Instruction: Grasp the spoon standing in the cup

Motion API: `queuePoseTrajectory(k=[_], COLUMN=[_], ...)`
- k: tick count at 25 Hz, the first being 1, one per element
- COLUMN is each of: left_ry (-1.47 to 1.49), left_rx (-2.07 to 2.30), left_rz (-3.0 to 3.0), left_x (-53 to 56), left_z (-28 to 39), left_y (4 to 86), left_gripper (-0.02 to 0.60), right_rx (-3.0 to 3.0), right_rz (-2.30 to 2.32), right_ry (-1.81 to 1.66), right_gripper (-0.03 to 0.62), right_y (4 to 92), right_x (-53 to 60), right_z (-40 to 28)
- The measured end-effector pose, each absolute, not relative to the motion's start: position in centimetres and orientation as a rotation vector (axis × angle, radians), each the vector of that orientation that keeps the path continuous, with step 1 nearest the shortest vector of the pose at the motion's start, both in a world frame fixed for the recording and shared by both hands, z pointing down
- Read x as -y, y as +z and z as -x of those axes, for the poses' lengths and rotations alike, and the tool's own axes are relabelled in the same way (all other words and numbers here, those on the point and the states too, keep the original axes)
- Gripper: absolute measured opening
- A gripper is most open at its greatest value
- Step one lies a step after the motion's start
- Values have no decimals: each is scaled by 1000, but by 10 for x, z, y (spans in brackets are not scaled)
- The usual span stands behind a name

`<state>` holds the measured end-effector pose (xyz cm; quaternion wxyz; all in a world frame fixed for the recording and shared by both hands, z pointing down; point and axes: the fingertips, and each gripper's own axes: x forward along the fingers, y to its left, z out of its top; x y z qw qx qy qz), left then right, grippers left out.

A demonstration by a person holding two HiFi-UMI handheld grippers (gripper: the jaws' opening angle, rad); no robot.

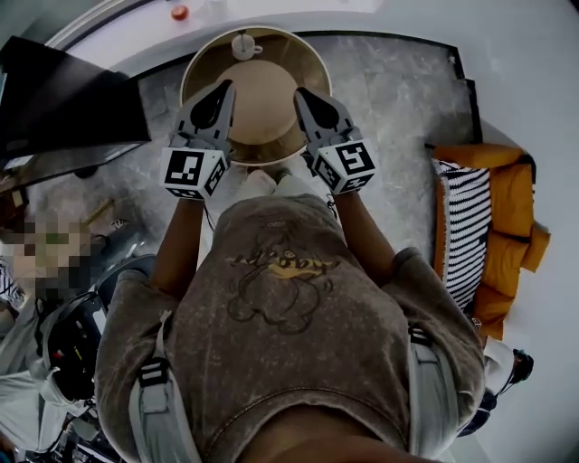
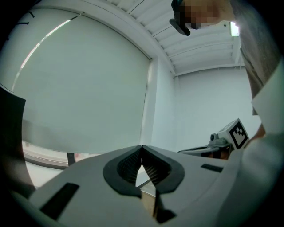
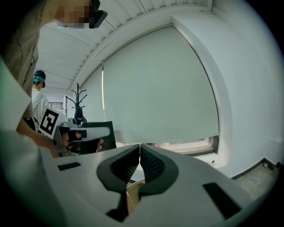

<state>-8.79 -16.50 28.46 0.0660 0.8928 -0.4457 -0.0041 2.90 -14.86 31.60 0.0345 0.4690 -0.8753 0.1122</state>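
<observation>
A white cup (image 1: 243,45) stands at the far edge of a round tan table (image 1: 308,63); something pale sticks up in it, too small to tell as a spoon. My left gripper (image 1: 225,88) and right gripper (image 1: 301,93) are held side by side over the table's near half, well short of the cup. Both point level toward a window blind. The left gripper (image 2: 142,149) has its jaws shut with nothing between them. The right gripper (image 3: 140,146) also has its tips together and holds nothing. Neither gripper view shows the cup.
A black panel (image 1: 63,99) lies left of the table. An orange sofa with a striped cushion (image 1: 470,226) stands at the right. A small red object (image 1: 180,13) sits beyond the table. Another person (image 1: 45,353) is at the lower left. A coat stand (image 3: 78,104) stands far off.
</observation>
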Motion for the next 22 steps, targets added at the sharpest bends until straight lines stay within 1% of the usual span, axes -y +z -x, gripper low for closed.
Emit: queuePoseTrajectory(k=[12,22], left_ry=[5,19], left_rx=[1373,1418], left_rz=[-2702,-2684], left_x=[197,208], left_z=[92,70], left_y=[290,296], left_gripper=[17,17], right_rx=[2746,2793], right_rz=[-1403,-1349], right_ry=[269,264], right_gripper=[18,19], right_y=[311,313], right_x=[187,206], right_z=[-9,-23])
